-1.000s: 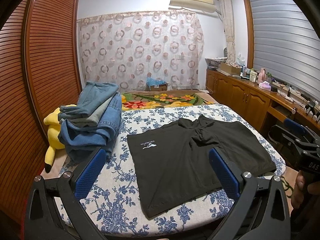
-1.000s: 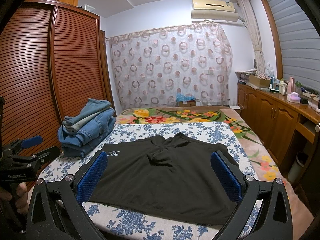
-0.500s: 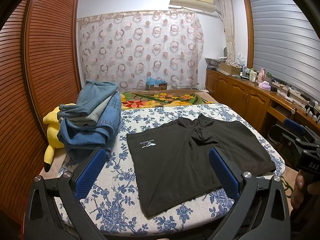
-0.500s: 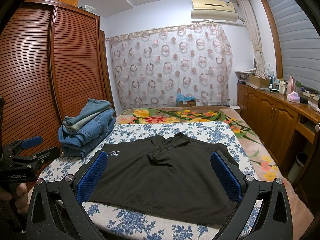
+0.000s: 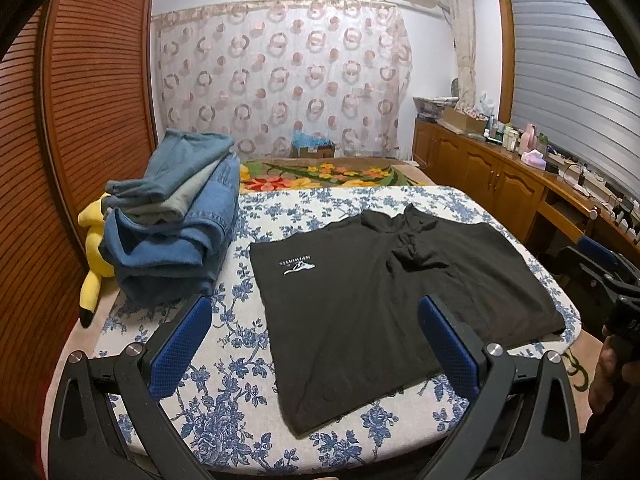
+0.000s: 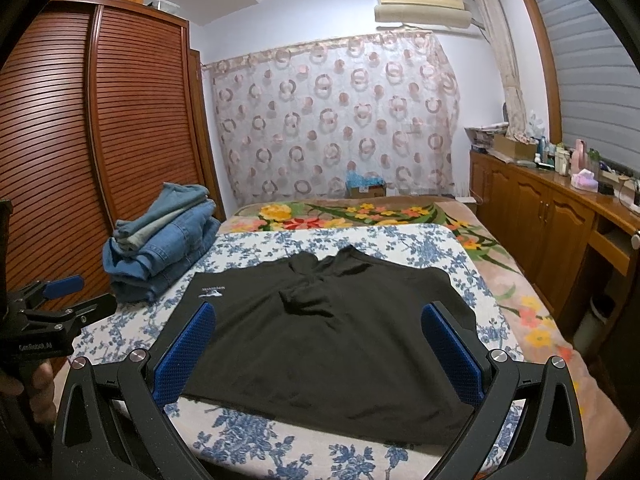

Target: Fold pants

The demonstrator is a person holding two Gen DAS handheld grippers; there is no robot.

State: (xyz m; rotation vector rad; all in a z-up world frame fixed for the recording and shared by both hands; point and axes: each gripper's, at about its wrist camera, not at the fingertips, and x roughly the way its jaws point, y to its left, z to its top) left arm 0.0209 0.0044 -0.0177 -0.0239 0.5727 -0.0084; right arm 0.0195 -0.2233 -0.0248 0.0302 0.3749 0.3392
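Black shorts (image 5: 392, 296) (image 6: 324, 332) with a small white logo lie spread flat on the blue-flowered bed cover (image 5: 224, 380) (image 6: 256, 440), waistband away from me. My left gripper (image 5: 316, 344) hovers open above the near left part of the shorts, holding nothing. My right gripper (image 6: 320, 352) hangs open over the near hem, also holding nothing. Each gripper shows in the other's view: the right one (image 5: 596, 268) at the bed's right edge, the left one (image 6: 60, 300) at the left edge, both hand-held.
A stack of folded blue jeans (image 5: 176, 220) (image 6: 160, 244) sits on the bed's left side, a yellow plush toy (image 5: 94, 248) beside it. A slatted wooden wardrobe (image 6: 100, 140) stands left, a wooden cabinet (image 6: 552, 220) with bottles right. A flowered blanket (image 6: 360, 212) covers the far bed.
The left wrist view has shifted slightly, so the bed and shorts sit a little lower in frame. The right gripper and the shorts have not moved.
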